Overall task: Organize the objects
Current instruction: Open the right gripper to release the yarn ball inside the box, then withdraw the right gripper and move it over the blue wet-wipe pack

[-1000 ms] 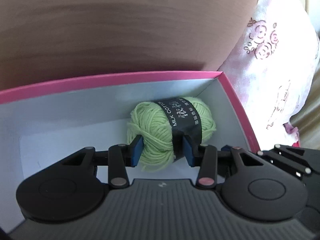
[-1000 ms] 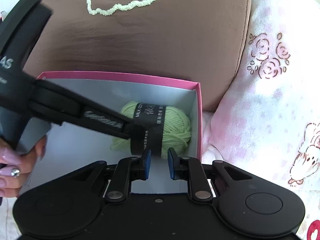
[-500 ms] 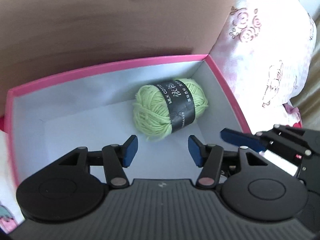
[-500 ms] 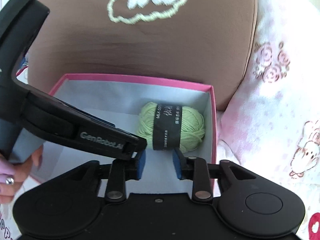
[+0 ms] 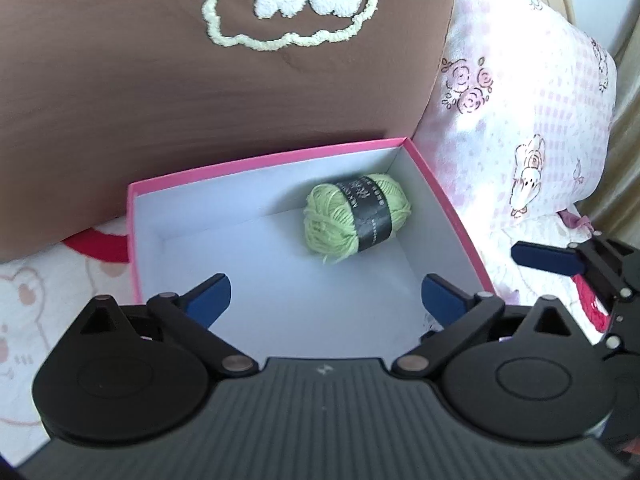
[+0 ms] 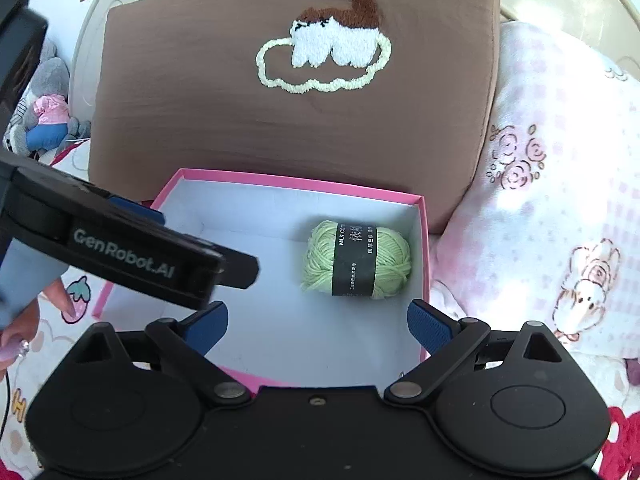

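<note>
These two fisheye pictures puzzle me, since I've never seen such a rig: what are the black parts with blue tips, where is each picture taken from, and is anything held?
No robot here: a person carries a hand-held gripper in each hand, each with a camera looking along its two blue-padded fingers. One picture is from the left hand-held gripper, the other from the right hand-held gripper. Both sets of jaws are opening, with nothing between them. In the right view, the left gripper crosses the picture as a black bar. Below them stands a pink box, white inside, holding one green yarn ball with a dark label, near the far right corner. The box sits on patterned bedding against a brown cushion. Nothing is held.
</note>
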A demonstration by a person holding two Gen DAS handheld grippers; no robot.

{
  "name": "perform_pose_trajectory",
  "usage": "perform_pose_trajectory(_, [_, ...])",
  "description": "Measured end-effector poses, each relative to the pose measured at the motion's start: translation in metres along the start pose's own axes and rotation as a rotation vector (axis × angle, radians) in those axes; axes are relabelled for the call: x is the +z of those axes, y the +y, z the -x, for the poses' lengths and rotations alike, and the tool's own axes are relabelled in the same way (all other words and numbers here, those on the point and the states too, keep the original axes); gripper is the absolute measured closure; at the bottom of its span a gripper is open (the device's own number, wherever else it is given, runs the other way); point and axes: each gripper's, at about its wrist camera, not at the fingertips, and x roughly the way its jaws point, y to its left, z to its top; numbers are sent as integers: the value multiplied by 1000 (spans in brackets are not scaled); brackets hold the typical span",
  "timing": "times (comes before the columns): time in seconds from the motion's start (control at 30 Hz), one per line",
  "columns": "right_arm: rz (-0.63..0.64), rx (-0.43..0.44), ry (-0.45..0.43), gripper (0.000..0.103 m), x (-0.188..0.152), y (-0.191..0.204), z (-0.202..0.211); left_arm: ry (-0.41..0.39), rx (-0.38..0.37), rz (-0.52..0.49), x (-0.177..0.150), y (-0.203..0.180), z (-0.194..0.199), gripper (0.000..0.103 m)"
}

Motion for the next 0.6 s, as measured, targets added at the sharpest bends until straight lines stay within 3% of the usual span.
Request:
perform_pose_trajectory(0.2, [-28,-2,7,5,-6,0,23,39,0,-18,-11,-2,17,0])
perform_pose_trajectory(0.6, [-1,-3,0,5,-19,11,72,36,12,-41,-30,-8,63,0])
